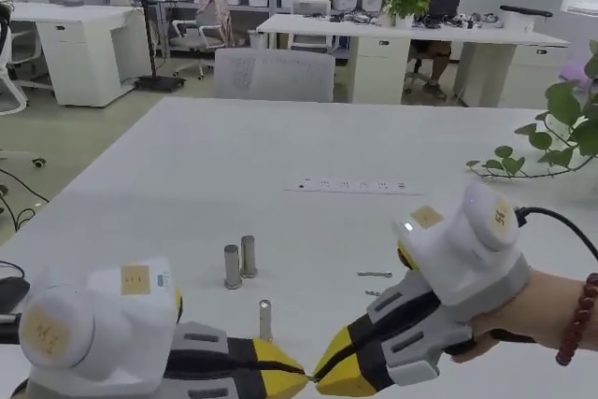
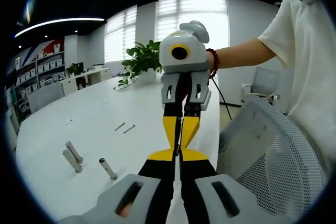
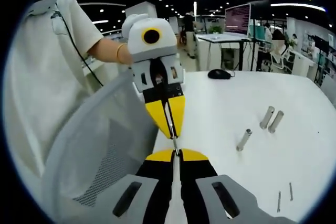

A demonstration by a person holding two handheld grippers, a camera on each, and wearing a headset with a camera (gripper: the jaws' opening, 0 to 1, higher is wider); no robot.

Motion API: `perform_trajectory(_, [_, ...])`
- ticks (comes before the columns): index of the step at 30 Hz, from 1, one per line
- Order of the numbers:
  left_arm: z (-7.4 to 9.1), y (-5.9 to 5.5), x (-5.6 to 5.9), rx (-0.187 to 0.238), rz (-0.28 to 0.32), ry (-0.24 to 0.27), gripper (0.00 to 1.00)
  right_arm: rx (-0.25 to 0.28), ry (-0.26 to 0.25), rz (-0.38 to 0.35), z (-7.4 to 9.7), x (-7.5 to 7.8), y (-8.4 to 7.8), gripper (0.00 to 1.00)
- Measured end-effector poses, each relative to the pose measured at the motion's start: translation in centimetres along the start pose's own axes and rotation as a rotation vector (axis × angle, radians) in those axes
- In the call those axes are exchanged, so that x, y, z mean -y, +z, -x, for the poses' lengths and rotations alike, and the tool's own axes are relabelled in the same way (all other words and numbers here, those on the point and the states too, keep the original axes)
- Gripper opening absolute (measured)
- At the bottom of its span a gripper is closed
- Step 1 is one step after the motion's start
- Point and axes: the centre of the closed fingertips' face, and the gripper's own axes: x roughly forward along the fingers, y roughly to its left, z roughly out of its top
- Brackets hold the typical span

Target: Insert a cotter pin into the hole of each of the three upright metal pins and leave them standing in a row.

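Progress: we see no cotter pin in any of the three upright pins, so we judge that all three insertions are still to do.
Pair of pins: the left silver metal pin [image 1: 233,266] and the right silver metal pin [image 1: 249,256] stand upright, just beside each other, in the middle of the white table [image 1: 187,184].
Third pin: the near silver metal pin [image 1: 265,318] stands upright, closer to us and apart from the pair, so there is no row yet. The holes are too small to see.
Loose parts: one thin grey cotter pin [image 1: 374,275] and a second cotter pin [image 1: 372,292] lie flat to the right, well apart from the upright pins.
Tools: the left gripper [image 1: 290,371] and the right gripper [image 1: 329,373] meet tip to tip at the near edge, both clenched. A fine grey wire piece [image 3: 175,144] bridges the tips. We take it for the third cotter pin, pinched from both ends as far as we can tell.
Around: a green leafy plant [image 1: 561,128] is at the right edge, and a grey mesh chair [image 2: 273,150] is behind the near edge.
In the way: nothing lies between the grippers and the near silver metal pin. The close pair may leave little room for the jaws.
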Motion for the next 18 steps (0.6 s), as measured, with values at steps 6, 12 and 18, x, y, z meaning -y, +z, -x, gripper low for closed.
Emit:
perform_trajectory(6, [0.2, 0.0, -0.7, 0.024, 0.011, 0.055, 0.02, -0.044, -0.037, 0.045, 0.0, 0.3, 0.1, 0.04])
perform_trajectory(12, [0.5, -0.2, -1.2, 0.023, 0.023, 0.096, 0.07, -0.079, -0.073, 0.065, 0.1, 0.9, -0.4, 0.04])
perform_trajectory(18, [0.9, -0.3, -1.7, 0.034, 0.054, 0.133, 0.17, -0.093, -0.111, 0.063, 0.5, 1.5, -0.8, 0.04])
